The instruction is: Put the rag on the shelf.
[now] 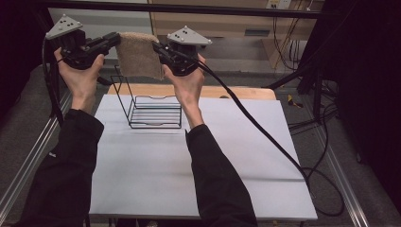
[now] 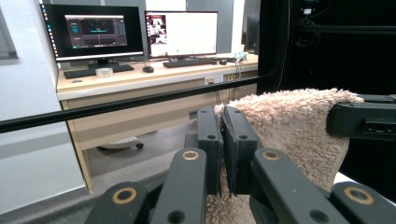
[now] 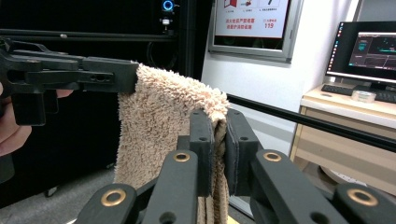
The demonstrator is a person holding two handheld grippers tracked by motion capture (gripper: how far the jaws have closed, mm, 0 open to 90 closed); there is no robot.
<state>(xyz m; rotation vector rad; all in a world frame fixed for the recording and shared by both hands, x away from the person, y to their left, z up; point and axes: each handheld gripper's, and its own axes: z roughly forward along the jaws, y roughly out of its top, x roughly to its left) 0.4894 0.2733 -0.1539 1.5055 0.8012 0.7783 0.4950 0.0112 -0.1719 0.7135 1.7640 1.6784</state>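
While both hands hold their grippers up above the far part of the surface, these are the things on view:

Towel: a beige, fluffy towel (image 1: 138,56) hangs in the air between the two grippers, well above the wire rack.
Towel axis: its top edge runs level from one gripper to the other, left to right in the high view; the rest of the cloth drops straight down from that edge, the lower hem pointing at the surface.
Left gripper: the left gripper (image 1: 113,40) is raised in the person's left hand (image 1: 81,71), its jaws pointing right toward the towel. In the left gripper view the jaws (image 2: 223,140) stand pressed together on the towel's (image 2: 289,126) upper corner, with cloth squeezed between the pads.
Right gripper: the right gripper (image 1: 158,48) sits in the right hand (image 1: 188,84), jaws pointing left. In the right gripper view they (image 3: 219,140) are clamped nearly closed on the opposite top corner of the towel (image 3: 159,121), a fold of pile caught between them.
Wire rack: a black wire rack (image 1: 150,106) stands on the surface below and just ahead of the hands, apart from the towel.
Surface: a white sheet (image 1: 198,161) covers the surface, with a strip of wood (image 1: 246,92) showing along its far edge.
Sleeves: both forearms wear dark sleeves (image 1: 71,156) and come in from the near side.
Cable: a black cable (image 1: 265,132) trails from the right gripper across the surface to the right.
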